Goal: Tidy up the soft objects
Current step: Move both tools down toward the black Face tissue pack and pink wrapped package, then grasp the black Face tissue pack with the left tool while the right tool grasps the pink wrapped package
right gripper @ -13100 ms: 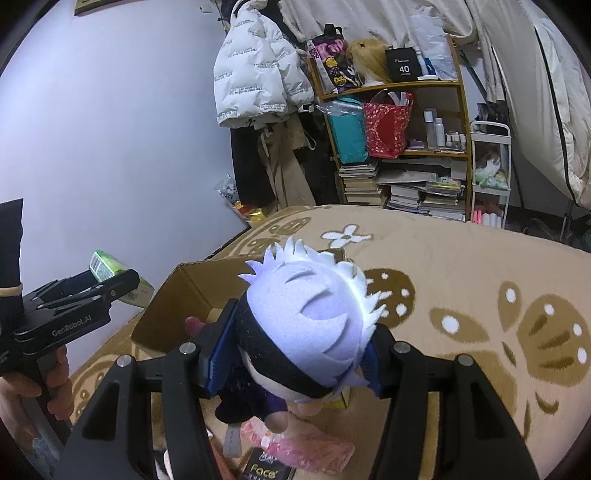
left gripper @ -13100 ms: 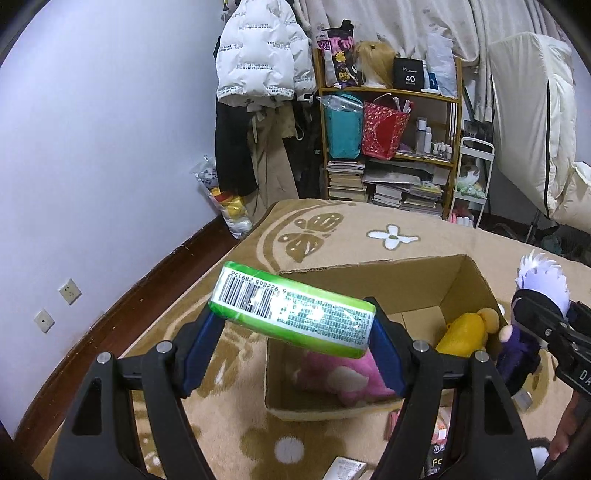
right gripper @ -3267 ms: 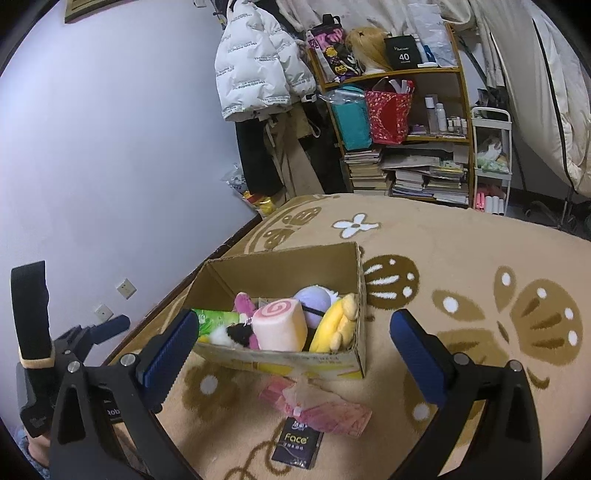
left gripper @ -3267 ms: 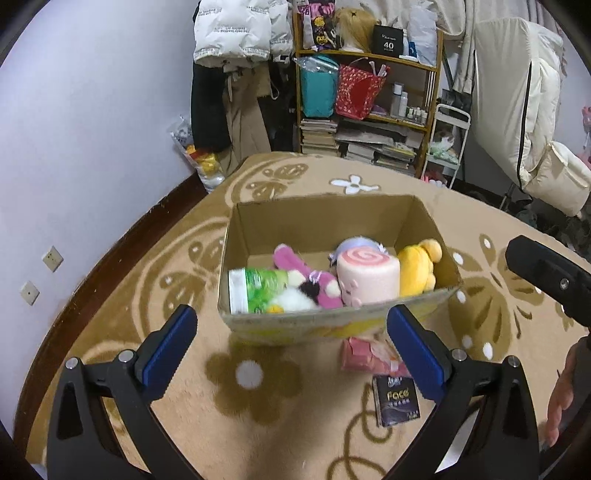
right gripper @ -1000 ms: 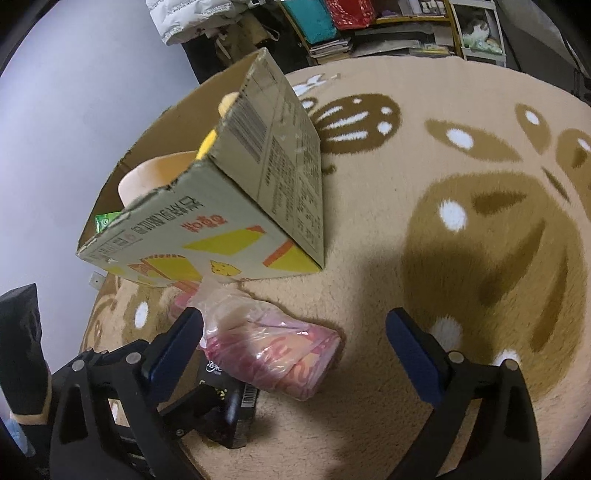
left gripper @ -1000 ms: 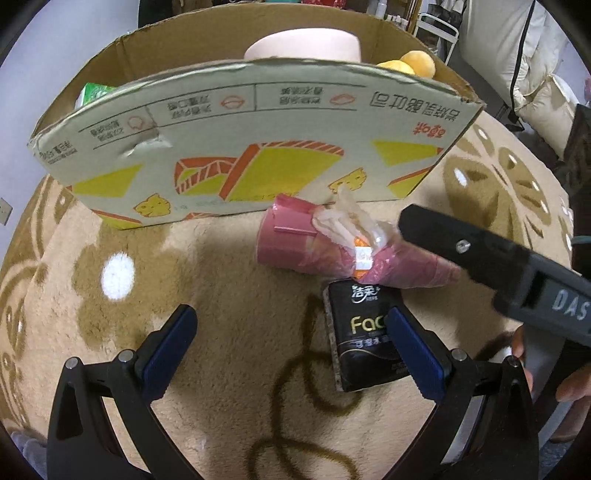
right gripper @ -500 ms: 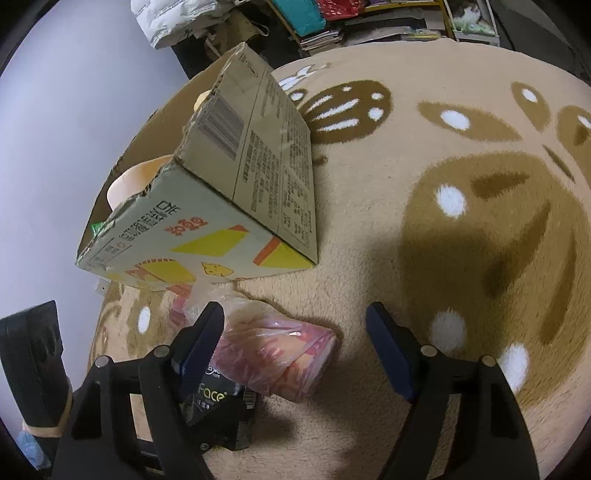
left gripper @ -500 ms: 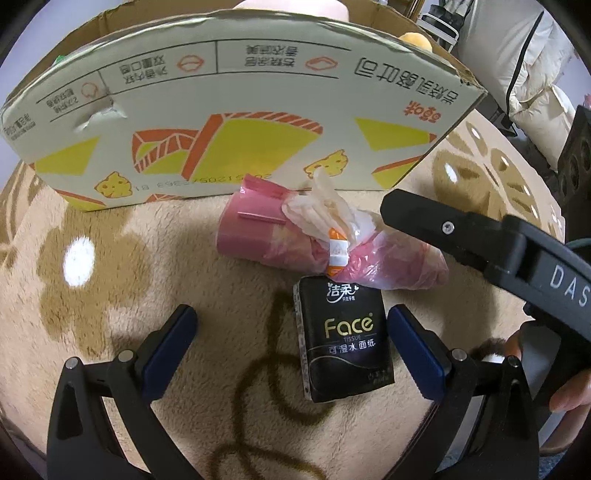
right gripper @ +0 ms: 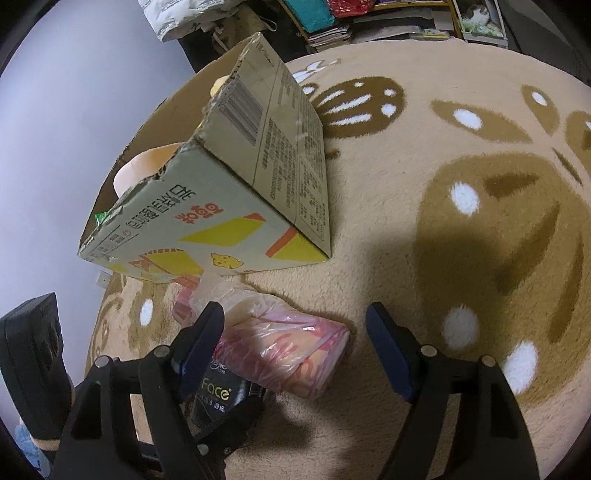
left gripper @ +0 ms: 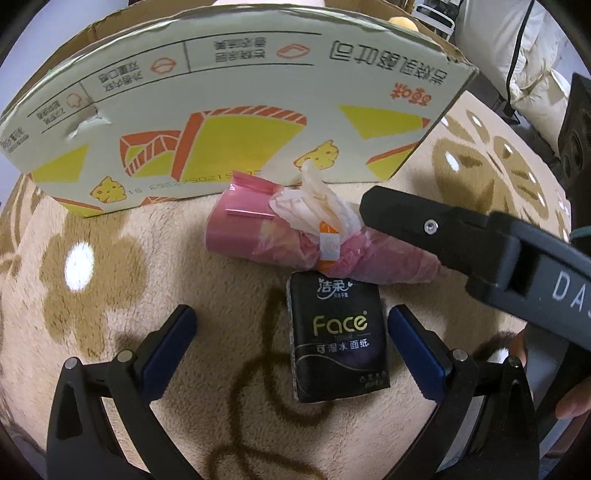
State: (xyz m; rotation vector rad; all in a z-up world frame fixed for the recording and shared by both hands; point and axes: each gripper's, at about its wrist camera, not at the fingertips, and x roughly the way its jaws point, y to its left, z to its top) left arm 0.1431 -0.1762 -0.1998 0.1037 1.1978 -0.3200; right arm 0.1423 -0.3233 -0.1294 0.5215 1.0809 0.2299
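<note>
My left hand-held gripper [left gripper: 290, 334] hangs open around the black tissue pack [left gripper: 338, 338] on the carpet [left gripper: 147, 258]; my right hand-held gripper [right gripper: 295, 332], also open, straddles the pink bagged bundle [right gripper: 284, 343] lying before the cardboard box [right gripper: 236, 206].

The cardboard box [left gripper: 236, 110] front wall hides most of its contents; only a pink top [right gripper: 147, 166], a yellow tip [left gripper: 400, 21] and a green corner [right gripper: 100, 217] show above the rim. The right gripper finger [left gripper: 436, 230] covers part of the pink bag [left gripper: 255, 236]. The black tissue pack [right gripper: 218, 397] is half hidden behind that bag.
</note>
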